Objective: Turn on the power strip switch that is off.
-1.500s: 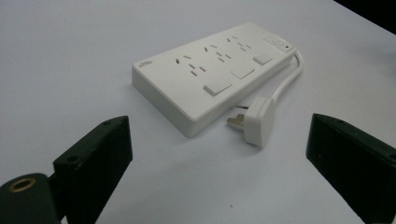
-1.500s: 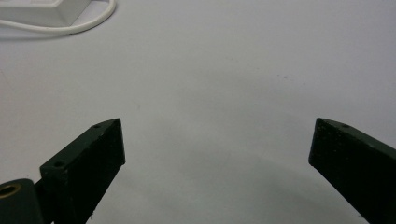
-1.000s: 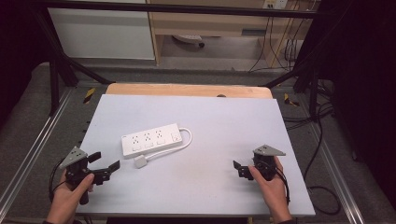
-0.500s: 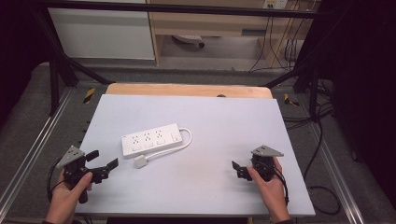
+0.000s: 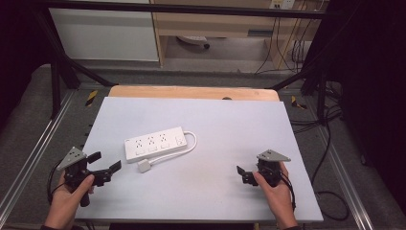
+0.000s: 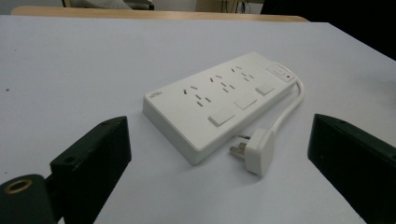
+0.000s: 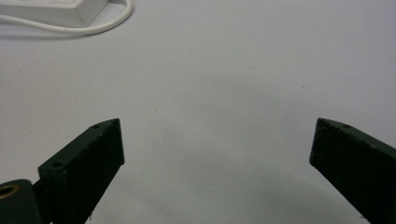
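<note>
A white power strip (image 5: 154, 143) lies flat on the white table (image 5: 230, 124), left of centre. Its cable (image 5: 191, 143) loops round to a white plug (image 5: 143, 166) lying just in front of it. My left gripper (image 5: 106, 162) is held at the front left, open, pointing at the power strip (image 6: 219, 100) and plug (image 6: 256, 151) a short way ahead; nothing is between its jaws. My right gripper (image 5: 242, 175) is held at the front right, open and empty over bare table, pointing left. In the right gripper view, the right gripper (image 7: 217, 126) faces the distant strip corner (image 7: 70, 9) and cable (image 7: 93, 28).
A wooden edge (image 5: 191, 92) runs along the back of the table. Metal frame rails (image 5: 43, 139) flank both sides, and cables (image 5: 330, 143) trail on the floor at the right. Cabinets stand beyond the table.
My left gripper has drifted slightly to the left. The right gripper and the power strip have stayed put.
</note>
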`<action>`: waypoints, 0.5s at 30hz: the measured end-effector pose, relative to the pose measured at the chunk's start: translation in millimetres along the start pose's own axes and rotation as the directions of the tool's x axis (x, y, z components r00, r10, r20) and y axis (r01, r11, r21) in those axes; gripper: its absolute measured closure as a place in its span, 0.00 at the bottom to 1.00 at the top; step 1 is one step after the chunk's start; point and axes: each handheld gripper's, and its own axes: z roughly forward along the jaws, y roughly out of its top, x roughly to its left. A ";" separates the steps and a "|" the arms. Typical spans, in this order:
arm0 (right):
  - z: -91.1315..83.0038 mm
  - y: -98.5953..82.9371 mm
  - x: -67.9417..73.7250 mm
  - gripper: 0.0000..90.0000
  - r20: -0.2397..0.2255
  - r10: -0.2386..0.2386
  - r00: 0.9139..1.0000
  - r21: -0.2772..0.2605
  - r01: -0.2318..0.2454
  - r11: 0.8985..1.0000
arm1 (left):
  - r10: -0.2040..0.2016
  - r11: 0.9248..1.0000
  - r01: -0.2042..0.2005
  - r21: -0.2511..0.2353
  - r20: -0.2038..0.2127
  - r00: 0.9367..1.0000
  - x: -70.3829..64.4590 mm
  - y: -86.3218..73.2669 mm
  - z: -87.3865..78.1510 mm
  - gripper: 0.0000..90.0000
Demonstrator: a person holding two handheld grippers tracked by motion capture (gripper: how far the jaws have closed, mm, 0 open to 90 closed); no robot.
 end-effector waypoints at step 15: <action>1.4 -1.7 0.6 0.04 0.001 -0.002 1.000 0.025 0.002 1.000 | 0.006 1.000 -0.006 0.002 0.010 1.000 -5.3 21.6 10.0 0.07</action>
